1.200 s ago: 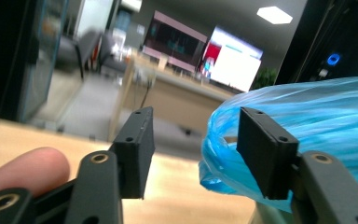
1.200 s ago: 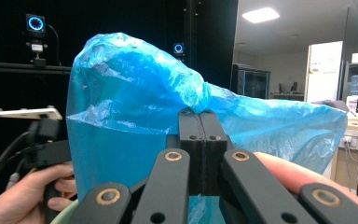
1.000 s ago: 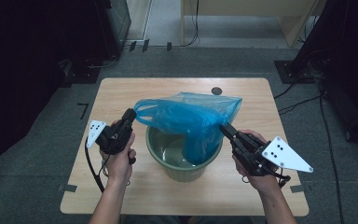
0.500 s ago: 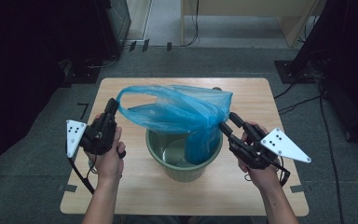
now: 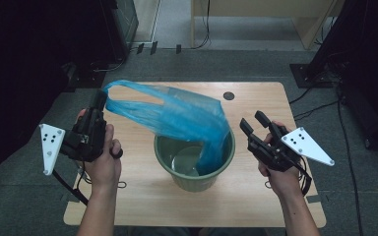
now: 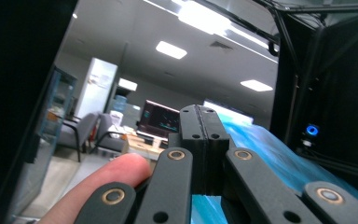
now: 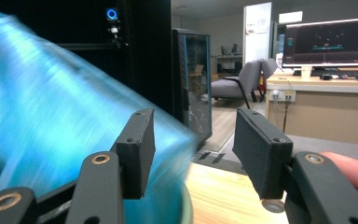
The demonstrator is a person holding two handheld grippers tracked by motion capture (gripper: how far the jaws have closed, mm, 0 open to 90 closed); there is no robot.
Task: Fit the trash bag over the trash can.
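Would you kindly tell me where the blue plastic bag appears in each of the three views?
High view: blue plastic bag stretches from the left claw into the green bucket.
Left gripper view: lower right, behind the shut jaws.
Right gripper view: blurred, across the left.
Shared landmark: the bag itself.

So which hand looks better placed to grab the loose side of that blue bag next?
Probably the right. The right gripper is open and empty beside the bag and bucket, while the left gripper is shut on the bag's handle.
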